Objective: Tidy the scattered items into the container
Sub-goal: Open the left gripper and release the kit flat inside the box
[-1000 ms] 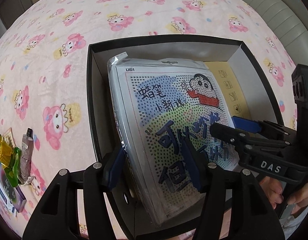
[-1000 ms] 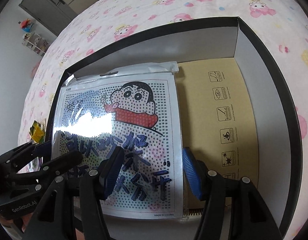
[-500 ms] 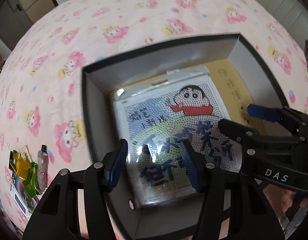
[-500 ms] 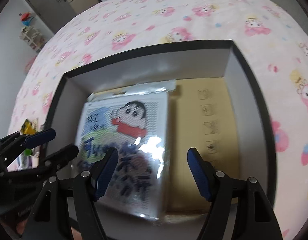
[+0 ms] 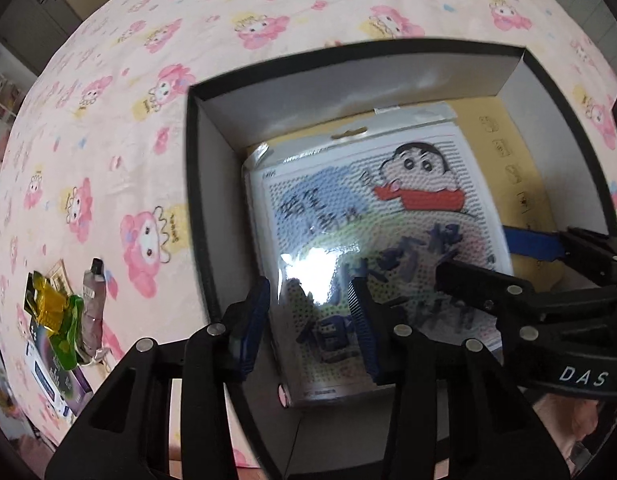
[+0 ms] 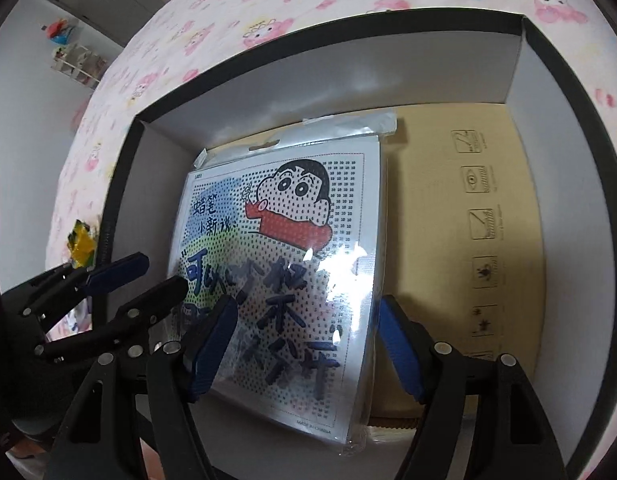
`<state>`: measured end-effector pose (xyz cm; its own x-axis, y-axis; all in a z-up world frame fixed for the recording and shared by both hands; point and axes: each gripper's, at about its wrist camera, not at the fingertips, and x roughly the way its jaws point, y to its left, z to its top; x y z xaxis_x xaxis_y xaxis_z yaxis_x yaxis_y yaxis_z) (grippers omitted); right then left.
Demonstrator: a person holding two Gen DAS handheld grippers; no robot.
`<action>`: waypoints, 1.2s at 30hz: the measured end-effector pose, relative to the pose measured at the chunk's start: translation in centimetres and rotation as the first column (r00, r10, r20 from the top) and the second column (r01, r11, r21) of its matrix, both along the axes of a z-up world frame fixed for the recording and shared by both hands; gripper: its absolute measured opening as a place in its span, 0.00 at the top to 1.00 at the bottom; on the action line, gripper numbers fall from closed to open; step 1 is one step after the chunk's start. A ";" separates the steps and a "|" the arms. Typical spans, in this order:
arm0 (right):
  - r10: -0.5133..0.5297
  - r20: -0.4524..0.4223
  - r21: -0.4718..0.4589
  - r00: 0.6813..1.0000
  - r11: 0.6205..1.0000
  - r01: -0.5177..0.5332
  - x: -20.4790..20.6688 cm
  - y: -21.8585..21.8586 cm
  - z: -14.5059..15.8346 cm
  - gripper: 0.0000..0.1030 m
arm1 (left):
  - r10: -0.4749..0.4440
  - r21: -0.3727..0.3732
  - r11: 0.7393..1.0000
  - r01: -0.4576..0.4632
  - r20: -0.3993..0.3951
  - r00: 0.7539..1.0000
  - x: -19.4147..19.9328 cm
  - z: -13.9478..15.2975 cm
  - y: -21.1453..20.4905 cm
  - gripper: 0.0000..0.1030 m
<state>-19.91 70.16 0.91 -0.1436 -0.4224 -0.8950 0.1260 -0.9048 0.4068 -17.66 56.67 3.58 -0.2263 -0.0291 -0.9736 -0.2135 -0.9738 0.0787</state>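
Jaws of both grippers standing spread, pinching nothing. Left gripper [image 5: 314,320] is hovering over the near left part of the black box [image 5: 194,184]; right gripper [image 6: 304,344] is hovering over the near middle of it, blue pads showing on both. Each gripper is showing in the other's view, off to the side, jaws apart there too. Just ahead of the jaws, bagged cartoon bead kit [image 6: 284,264] is lying flat inside the box, on the left part of the floor, glare on its plastic. Brown cardboard sheet [image 6: 460,240] with printed icons is lying beside and partly under the kit, right of the right jaws. Box is sitting on the pink cartoon bedsheet [image 5: 108,128]. Left of the left jaws, outside the box, small pile of scattered items [image 5: 64,320] is lying on the bed: green-yellow wrapper, grey tube, purple box. Far back, shelf and cabinet are blurring out.
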 end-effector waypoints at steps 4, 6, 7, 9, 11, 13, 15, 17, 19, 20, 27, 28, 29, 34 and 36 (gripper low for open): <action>0.005 -0.020 -0.025 1.000 1.000 -0.006 0.2 -0.2 0.6 0.31 | 0.000 0.043 0.999 0.000 -0.001 1.000 0.4 0.1 -0.1 0.56; -0.020 -0.068 0.012 0.997 1.000 0.021 0.4 0.2 1.3 0.31 | -0.018 0.061 0.998 0.019 -0.006 1.000 0.8 0.3 0.2 0.53; -0.035 -0.095 0.041 0.995 0.998 0.039 0.5 0.5 1.7 0.31 | -0.027 0.070 0.997 0.028 -0.009 1.000 1.0 0.3 0.4 0.53; -0.069 -0.144 0.115 0.987 0.990 0.086 0.9 1.3 2.5 0.31 | -0.047 0.098 0.994 0.047 -0.008 0.999 1.3 0.0 1.2 0.53; -0.083 -0.143 0.138 0.986 0.985 0.103 1.0 1.8 2.5 0.31 | -0.077 0.120 0.990 0.078 -0.012 0.997 1.5 0.0 2.2 0.50; -0.064 -0.126 0.156 0.990 0.984 0.084 1.1 1.5 2.2 0.31 | -0.106 0.128 0.986 0.106 -0.009 0.994 1.6 -0.3 3.6 0.47; -0.028 -0.135 0.214 0.991 0.975 0.056 1.3 0.7 2.1 0.32 | -0.133 0.070 0.989 0.132 0.014 0.991 1.1 -1.5 4.4 0.47; -0.004 -0.120 0.210 0.993 0.977 0.029 1.6 0.2 1.9 0.32 | -0.133 0.028 0.991 0.132 0.030 0.991 1.2 -2.3 4.8 0.47; 0.014 -0.063 0.134 0.998 0.991 -0.006 1.6 -0.1 1.2 0.32 | -0.127 0.020 0.992 0.127 0.043 0.991 1.3 -2.9 4.7 0.47; 0.024 -0.040 0.105 0.999 0.994 -0.019 1.5 0.0 0.9 0.32 | -0.124 0.030 0.992 0.122 0.047 0.991 1.3 -3.0 4.4 0.47; 0.053 -0.029 0.053 0.998 0.997 -0.051 1.3 -0.3 0.7 0.32 | -0.117 0.052 0.992 0.114 0.063 0.991 1.2 -3.0 3.7 0.55; 0.042 -0.053 0.076 0.998 0.996 -0.038 1.3 -0.1 0.8 0.32 | -0.117 0.061 0.992 0.114 0.055 0.992 1.3 -2.9 3.7 0.55; 0.028 -0.081 0.109 0.996 0.994 -0.019 1.3 0.1 0.9 0.32 | -0.117 0.073 0.991 0.113 0.045 0.992 1.4 -2.7 3.7 0.55; -0.069 -0.087 0.141 0.994 0.987 0.081 1.0 2.2 0.9 0.32 | -0.095 0.124 0.988 0.096 -0.013 0.995 1.9 -1.6 3.2 0.54; -0.070 -0.092 0.125 0.993 0.989 0.082 1.1 2.2 1.0 0.32 | -0.077 0.142 0.986 0.083 -0.043 0.996 2.0 -1.1 2.9 0.54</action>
